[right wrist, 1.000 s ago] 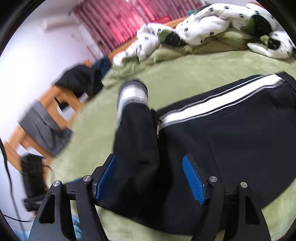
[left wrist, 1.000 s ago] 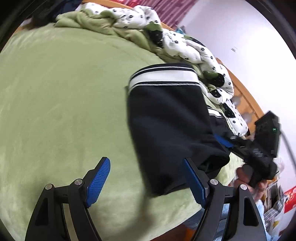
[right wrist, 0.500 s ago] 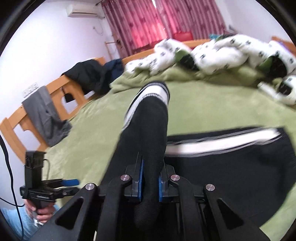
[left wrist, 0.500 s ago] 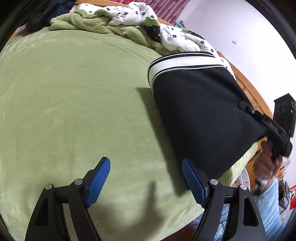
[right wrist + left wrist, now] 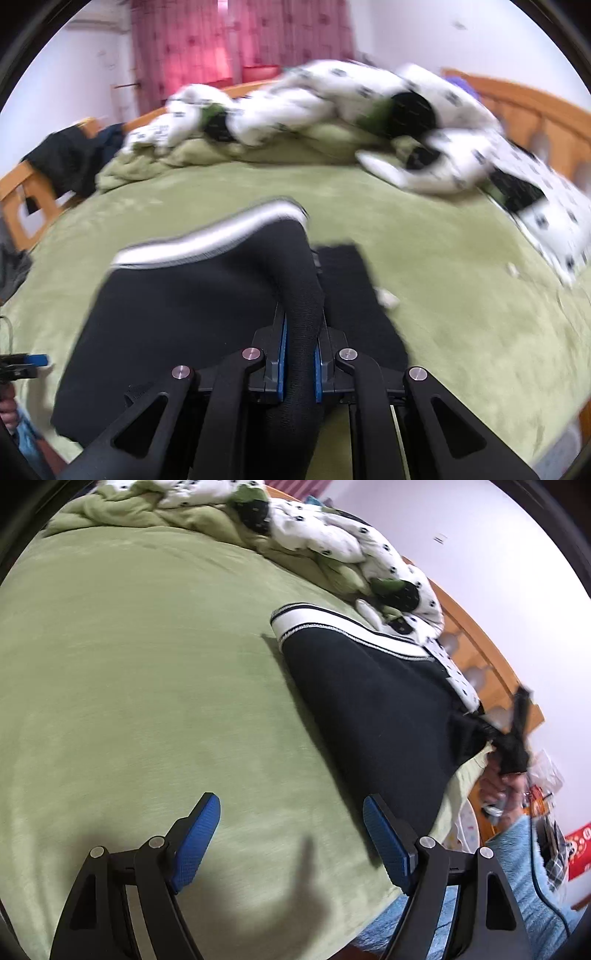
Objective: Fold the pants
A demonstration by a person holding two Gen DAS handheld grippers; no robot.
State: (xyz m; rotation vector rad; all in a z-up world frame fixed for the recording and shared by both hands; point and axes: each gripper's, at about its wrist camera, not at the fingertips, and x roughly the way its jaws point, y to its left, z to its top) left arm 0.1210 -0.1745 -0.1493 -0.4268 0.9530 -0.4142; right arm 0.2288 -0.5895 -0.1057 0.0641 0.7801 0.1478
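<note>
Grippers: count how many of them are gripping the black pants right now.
1. The right gripper is shut on a bunched fold of the black pants. The left gripper is open over the green blanket, beside the pants, holding nothing.

— Where is open room found?
— A wide stretch of bare green bedspread [image 5: 140, 672] is left free, left of the black pants [image 5: 369, 709].
— What is blocked?
— The far edge is taken up by a heaped spotted quilt [image 5: 332, 107]; the right side is closed off by the wooden bed frame [image 5: 535, 110].
</note>
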